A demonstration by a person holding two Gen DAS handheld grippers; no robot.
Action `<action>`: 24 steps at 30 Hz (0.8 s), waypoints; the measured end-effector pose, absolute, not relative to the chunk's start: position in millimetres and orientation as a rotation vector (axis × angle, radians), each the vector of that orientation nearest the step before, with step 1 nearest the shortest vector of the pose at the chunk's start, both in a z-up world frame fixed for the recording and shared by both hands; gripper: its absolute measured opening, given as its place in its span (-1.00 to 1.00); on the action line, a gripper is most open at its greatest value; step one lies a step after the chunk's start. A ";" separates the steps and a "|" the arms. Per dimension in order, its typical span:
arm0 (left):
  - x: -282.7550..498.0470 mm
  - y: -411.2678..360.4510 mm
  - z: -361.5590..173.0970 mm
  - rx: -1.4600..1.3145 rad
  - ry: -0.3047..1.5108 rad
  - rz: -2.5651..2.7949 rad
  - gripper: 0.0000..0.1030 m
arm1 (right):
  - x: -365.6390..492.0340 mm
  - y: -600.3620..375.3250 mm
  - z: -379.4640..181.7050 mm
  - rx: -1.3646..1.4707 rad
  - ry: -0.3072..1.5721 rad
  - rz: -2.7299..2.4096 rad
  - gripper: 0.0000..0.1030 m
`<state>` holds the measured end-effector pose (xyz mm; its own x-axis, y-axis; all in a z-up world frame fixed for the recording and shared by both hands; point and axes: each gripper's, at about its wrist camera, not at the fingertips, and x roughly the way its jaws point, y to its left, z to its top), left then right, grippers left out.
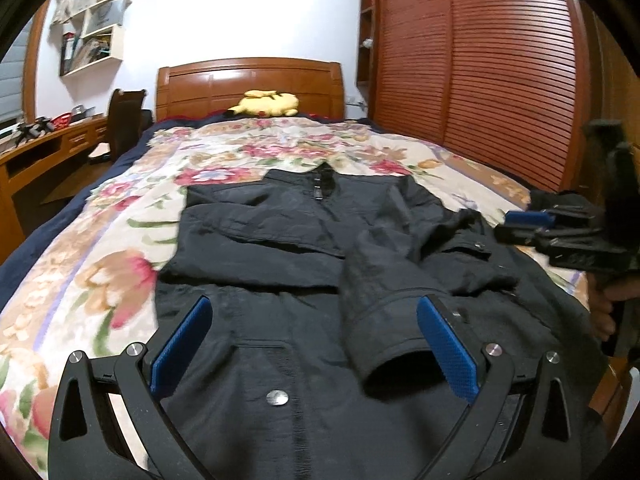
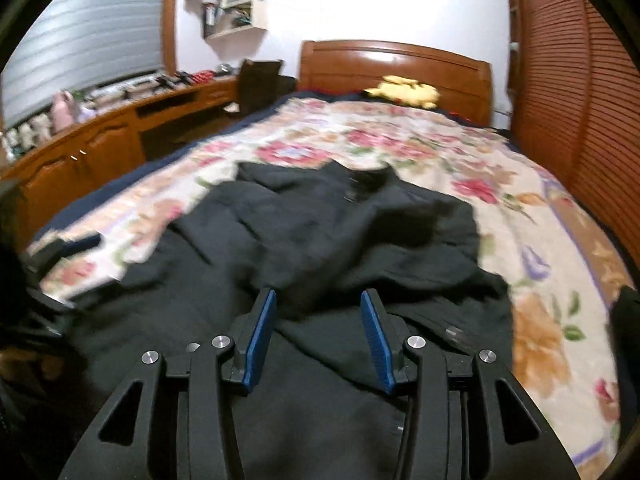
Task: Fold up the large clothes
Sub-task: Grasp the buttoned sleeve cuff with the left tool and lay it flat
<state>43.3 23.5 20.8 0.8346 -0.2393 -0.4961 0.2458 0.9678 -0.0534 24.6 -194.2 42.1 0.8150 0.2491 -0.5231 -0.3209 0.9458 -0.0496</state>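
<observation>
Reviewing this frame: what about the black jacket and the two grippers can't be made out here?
- Black jacket hem: cut off by the bottom edge in both views.
- Jacket folds in the right wrist view: motion blur.
- Right gripper in the left wrist view: at the edge, jaws unreadable there.
- Left gripper: whether its pads touch cloth is unclear.

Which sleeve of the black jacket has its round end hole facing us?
The sleeve lying across the black jacket, ending beside the left gripper's right pad. Its cuff gapes open towards the camera; the other sleeve lies flat across the chest, no opening showing.
</observation>
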 end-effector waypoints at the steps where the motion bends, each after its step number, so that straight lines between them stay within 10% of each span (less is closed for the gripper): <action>1: 43.1 19.8 21.0 0.018 0.527 -0.266 0.99 | 25.6 -198.3 36.2 -0.144 0.553 0.282 -0.11; 17: 51.1 -38.0 7.1 0.119 0.628 -0.374 0.99 | 77.9 -241.8 -32.6 -0.137 0.767 0.184 -0.10; 24: 56.9 -38.2 1.5 0.132 0.672 -0.372 0.38 | 95.3 -262.5 -45.3 -0.029 0.797 0.195 0.26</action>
<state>56.9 -38.2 1.5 0.7197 -0.2939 -0.6289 0.3779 0.9258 -0.0002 95.3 -262.5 -45.3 0.6821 0.1631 -0.7128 -0.1851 0.9816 0.0475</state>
